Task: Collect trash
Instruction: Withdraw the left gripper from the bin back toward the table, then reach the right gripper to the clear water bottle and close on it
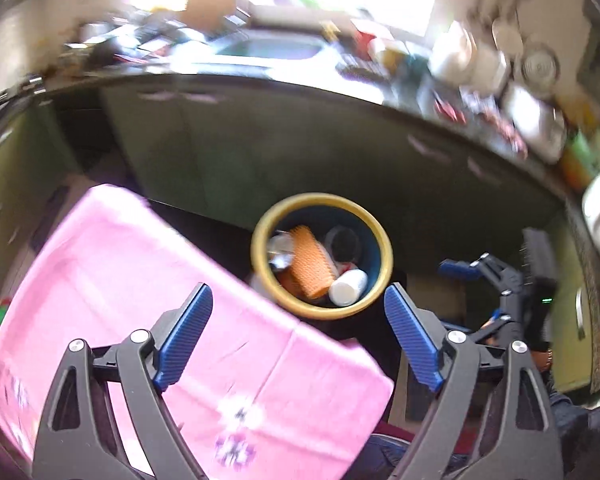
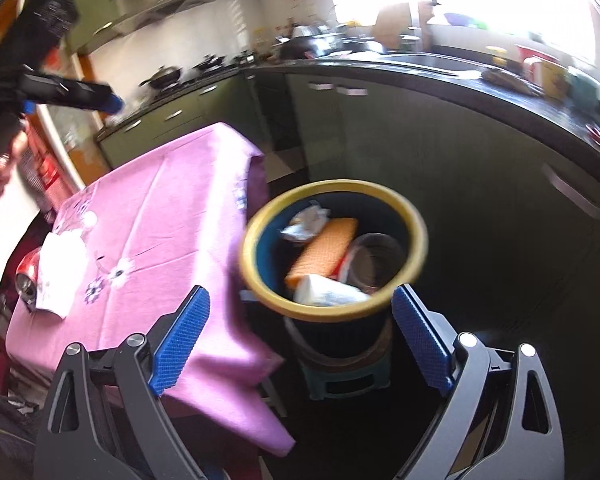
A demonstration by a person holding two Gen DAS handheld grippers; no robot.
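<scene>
The left hand-held gripper (image 1: 298,334) stands released, its blue ribbed pads spread wide with nothing between them — below and beyond it sits the trash bin (image 1: 384,276), a dark round container with a yellow rim. The right hand-held gripper (image 2: 300,338) is likewise released and empty, its pads flanking the near rim of the same bin (image 2: 418,224) in the right wrist view.

Inside the bin lie several pieces of trash: an orange textured pack (image 1: 312,266) leaning across the middle, a white cup (image 1: 348,287) on its side near the front rim, a crumpled silvery wrapper (image 1: 280,252) on the far left side, and a clear cup with a dark hollow (image 1: 342,242) behind. The bin rests on a small green stool (image 2: 348,380) on a dark floor, just beside a table covered with a pink flowered cloth (image 2: 160,220).

On that cloth, at its far left edge in the right wrist view, a crumpled white tissue (image 2: 62,268) lies touching a red drink can (image 2: 27,280) on its side. Behind the table and bin runs a dark counter (image 2: 480,92) over green cabinet doors (image 2: 420,152), crowded with blurred kitchen items and a sink
</scene>
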